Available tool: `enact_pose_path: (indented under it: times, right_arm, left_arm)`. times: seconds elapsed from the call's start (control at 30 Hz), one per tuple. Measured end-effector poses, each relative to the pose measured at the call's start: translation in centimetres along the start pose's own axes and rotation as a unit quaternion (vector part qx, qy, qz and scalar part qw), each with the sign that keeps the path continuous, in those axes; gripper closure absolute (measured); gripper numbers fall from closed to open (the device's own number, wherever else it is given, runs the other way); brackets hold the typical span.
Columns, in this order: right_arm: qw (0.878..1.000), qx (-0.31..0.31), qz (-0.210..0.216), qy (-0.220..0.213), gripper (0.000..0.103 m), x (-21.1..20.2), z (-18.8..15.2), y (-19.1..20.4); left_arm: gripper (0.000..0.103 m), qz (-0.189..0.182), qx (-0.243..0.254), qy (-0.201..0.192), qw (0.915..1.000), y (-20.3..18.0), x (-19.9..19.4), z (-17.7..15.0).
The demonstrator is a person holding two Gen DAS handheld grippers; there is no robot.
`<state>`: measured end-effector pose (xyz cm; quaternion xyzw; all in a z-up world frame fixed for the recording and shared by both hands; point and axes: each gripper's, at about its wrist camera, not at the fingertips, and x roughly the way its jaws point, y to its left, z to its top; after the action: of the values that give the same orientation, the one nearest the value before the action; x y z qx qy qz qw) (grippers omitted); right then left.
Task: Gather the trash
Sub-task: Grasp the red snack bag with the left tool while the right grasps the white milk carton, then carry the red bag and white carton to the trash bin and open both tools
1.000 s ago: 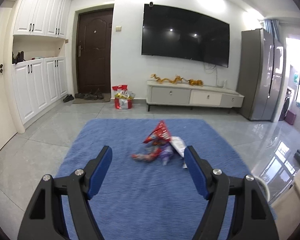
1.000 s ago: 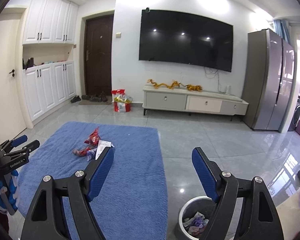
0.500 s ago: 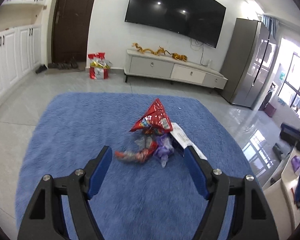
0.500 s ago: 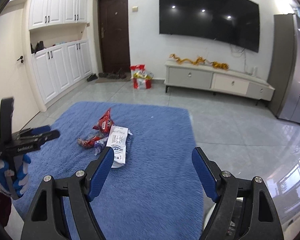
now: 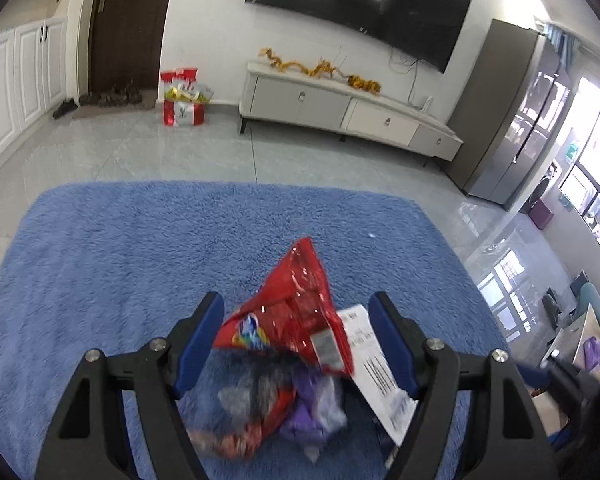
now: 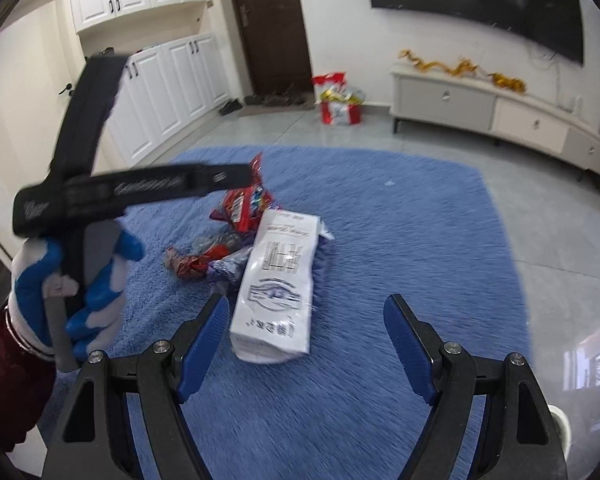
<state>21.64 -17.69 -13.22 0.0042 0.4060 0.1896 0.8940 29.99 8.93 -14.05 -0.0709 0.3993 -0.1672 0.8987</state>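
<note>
On the blue rug (image 6: 400, 240) the trash lay in one small heap. The left hand-held gripper (image 5: 296, 320), jaws wide and gripping nothing, framed the crinkled red snack bag (image 5: 296, 312), which stood up in a peak; closing there might pinch only one slippery corner and let the bag slide free. Beneath it sat crumpled purple wrappers (image 5: 312, 412). The white printed packet (image 6: 278, 280) lay flat just beside them, ahead of the right hand-held gripper (image 6: 306, 326), likewise released; being flat, it could resist pickup.
</note>
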Motion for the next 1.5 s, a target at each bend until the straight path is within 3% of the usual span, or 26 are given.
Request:
enact_pose_path:
  times: [0.17, 0.37, 0.43, 0.63, 0.77, 0.87, 1.2, 1.3, 1.5]
  right_arm:
    - [0.999, -0.015, 0.021, 0.024, 0.023, 3.3, 0.2, 0.9]
    - [0.998, -0.011, 0.033, 0.053, 0.028, 5.9, 0.3, 0.6]
    - [0.997, -0.002, 0.04, 0.061, 0.037, 6.6, 0.5, 0.3]
    - [0.997, 0.013, 0.05, 0.064, 0.047, 6.2, 0.3, -0.4]
    - [0.997, 0.016, 0.049, 0.057, 0.053, 4.9, -0.2, -0.6]
    - [0.998, 0.023, 0.044, 0.05, 0.071, 3.8, -0.7, -0.8]
    - [0.996, 0.068, 0.047, 0.033, 0.075, 0.7, -2.3, -1.9]
    - [0.996, 0.071, 0.054, 0.019, 0.09, -1.4, -2.9, -1.6]
    - [0.995, 0.076, 0.06, 0.001, 0.096, -4.7, -4.1, -1.2]
  left_arm:
    - [0.03, 0.008, -0.02, 0.035, 0.9992, 1.3, 2.8, 0.0]
    - [0.044, -0.003, -0.045, 0.039, 0.9983, 2.9, 3.1, -0.5]
    - [0.054, -0.002, -0.05, 0.038, 0.998, 3.1, 3.2, -0.5]
    - [0.082, 0.002, -0.076, 0.03, 0.9967, 4.2, 2.8, -0.7]
    - [0.085, 0.004, -0.089, 0.017, 0.9959, 4.5, 1.5, -0.6]
    - [0.085, 0.002, -0.092, 0.007, 0.9957, 4.3, 0.1, -0.4]
    - [0.085, 0.008, -0.085, -0.02, 0.9962, 2.8, -5.9, -1.5]
    - [0.085, 0.011, -0.083, -0.029, 0.9961, 2.5, -7.9, -1.8]
    - [0.085, 0.015, -0.078, -0.044, 0.9959, 1.2, -11.2, -2.9]
